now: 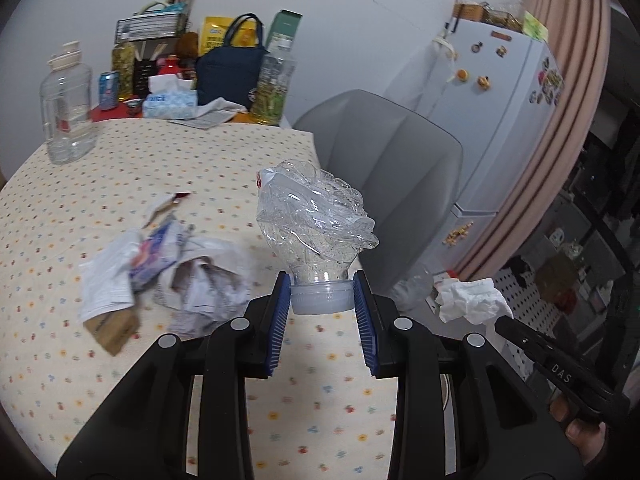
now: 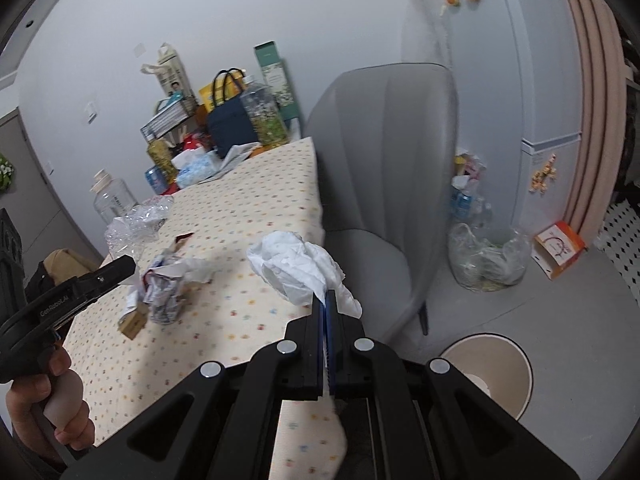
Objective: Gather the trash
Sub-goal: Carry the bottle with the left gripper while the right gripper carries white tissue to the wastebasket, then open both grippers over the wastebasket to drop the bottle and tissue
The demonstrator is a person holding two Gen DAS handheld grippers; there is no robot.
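Dotted tablecloth runs ahead of both sets of fingers and ends at an edge beside the grey chair. The left gripper clamps the cap of a crushed plastic bottle, lifted above the cloth. Left of it lies crumpled paper trash. The right gripper, pressed narrow, pinches a white tissue past the table edge; below to its right stands a beige bin on open floor.
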